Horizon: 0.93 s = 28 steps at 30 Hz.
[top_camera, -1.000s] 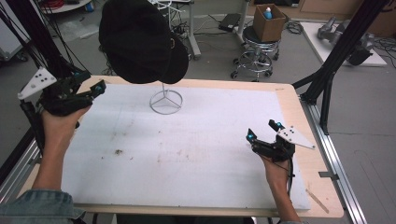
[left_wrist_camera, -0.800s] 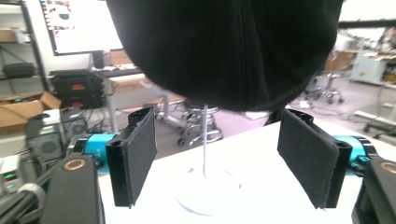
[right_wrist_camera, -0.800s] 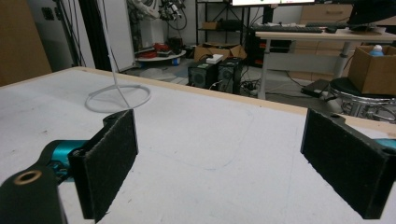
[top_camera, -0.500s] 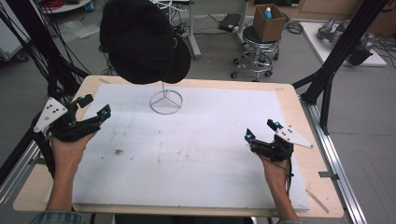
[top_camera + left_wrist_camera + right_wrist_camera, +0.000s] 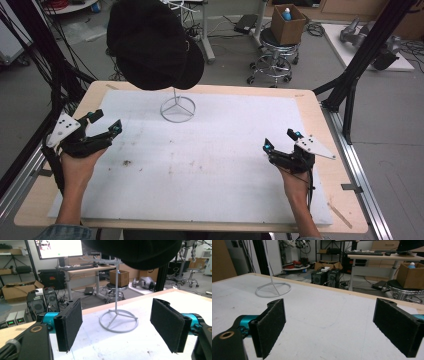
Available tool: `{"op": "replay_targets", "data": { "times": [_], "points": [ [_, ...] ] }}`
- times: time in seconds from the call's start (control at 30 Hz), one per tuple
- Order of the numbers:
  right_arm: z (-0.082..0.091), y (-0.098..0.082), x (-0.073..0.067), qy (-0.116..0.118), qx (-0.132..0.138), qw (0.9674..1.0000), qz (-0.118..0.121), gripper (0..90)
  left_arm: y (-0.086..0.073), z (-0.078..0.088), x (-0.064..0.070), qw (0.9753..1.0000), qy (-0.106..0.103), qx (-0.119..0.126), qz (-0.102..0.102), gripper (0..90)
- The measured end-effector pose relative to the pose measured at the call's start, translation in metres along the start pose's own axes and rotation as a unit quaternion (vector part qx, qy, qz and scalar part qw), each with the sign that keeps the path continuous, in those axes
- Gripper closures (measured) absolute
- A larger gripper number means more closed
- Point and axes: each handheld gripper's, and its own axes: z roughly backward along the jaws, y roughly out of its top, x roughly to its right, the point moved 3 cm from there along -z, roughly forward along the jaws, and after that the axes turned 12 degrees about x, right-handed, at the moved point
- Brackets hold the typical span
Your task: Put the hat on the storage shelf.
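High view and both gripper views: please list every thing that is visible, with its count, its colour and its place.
hat: one, black, on top of the stand, above the far edge of the table
stand: one, white wire with a ring base, on the mat near its far edge
mat: one, white, with small dark specks, covers most of the table
table: one, light wood, under the mat
stool: one, chrome legs, on the floor behind the table
cardboard box: one, brown, on the stool
left gripper: one, black, jaws open with nothing between them, over the mat's left edge
right gripper: one, black, jaws open with nothing between them, at the mat's right side
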Motion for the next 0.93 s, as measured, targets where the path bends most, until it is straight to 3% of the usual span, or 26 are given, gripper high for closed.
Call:
{"op": "replay_targets", "data": {
  "times": [0.23,0.4,0.93],
  "points": [
    [0.001,-0.002,0.002,-0.001,-0.006,1.0,0.003,10.2,-0.017,0.0,-0.002,0.9998,0.009,-0.015,0.001,25.9],
    [0.002,-0.003,0.001,0.0,-0.009,1.0,0.002,10.2,-0.036,0.002,-0.004,0.999,0.021,-0.039,0.005,25.9],
    [0.002,-0.005,0.002,0.0,-0.015,0.9999,0.006,10.2,-0.045,0.003,-0.007,0.9983,0.023,-0.054,0.002,25.9]
  ]
}}
